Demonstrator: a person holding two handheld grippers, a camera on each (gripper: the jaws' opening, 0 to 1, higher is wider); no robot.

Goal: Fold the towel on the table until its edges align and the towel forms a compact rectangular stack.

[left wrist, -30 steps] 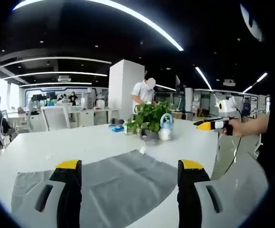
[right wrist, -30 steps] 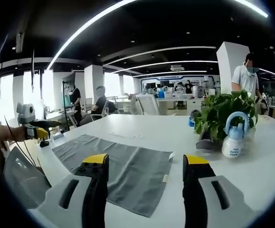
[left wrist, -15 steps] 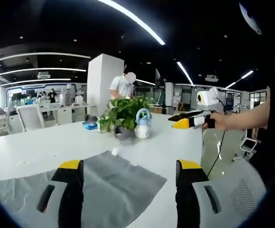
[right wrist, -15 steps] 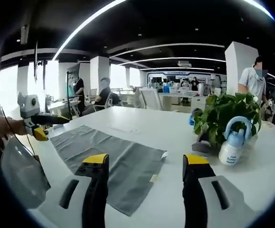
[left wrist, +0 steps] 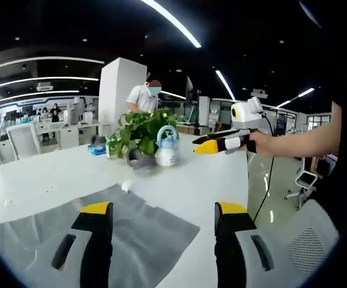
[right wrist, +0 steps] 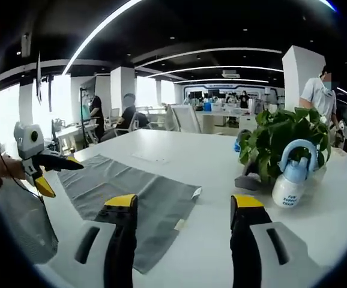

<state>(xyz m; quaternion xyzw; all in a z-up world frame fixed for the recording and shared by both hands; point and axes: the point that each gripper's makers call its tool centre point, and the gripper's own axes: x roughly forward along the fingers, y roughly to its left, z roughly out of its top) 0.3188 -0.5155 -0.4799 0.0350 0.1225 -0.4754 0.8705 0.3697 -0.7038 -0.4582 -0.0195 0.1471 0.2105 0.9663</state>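
Observation:
A grey towel (left wrist: 47,231) lies spread flat on the white table (left wrist: 47,180); it also shows in the right gripper view, towel (right wrist: 131,198). My left gripper (left wrist: 161,213) stands open above the towel's right corner, nothing between its yellow-tipped jaws. My right gripper (right wrist: 184,204) is open too, over the towel's near right edge and the bare table. In the left gripper view the right gripper (left wrist: 218,144) hangs in the air at the right, held by a hand. The left gripper (right wrist: 44,171) shows at the left of the right gripper view, beside the towel's left edge.
A potted green plant (right wrist: 275,141) and a white spray bottle with a blue handle (right wrist: 290,180) stand on the table to the towel's right. A mesh office chair (left wrist: 299,252) sits at the table edge. People and desks fill the background.
Both views have swung right, so the towel sits more to the left. The left gripper has dropped closer to the towel. The right gripper appears nearer and higher in the left gripper view.

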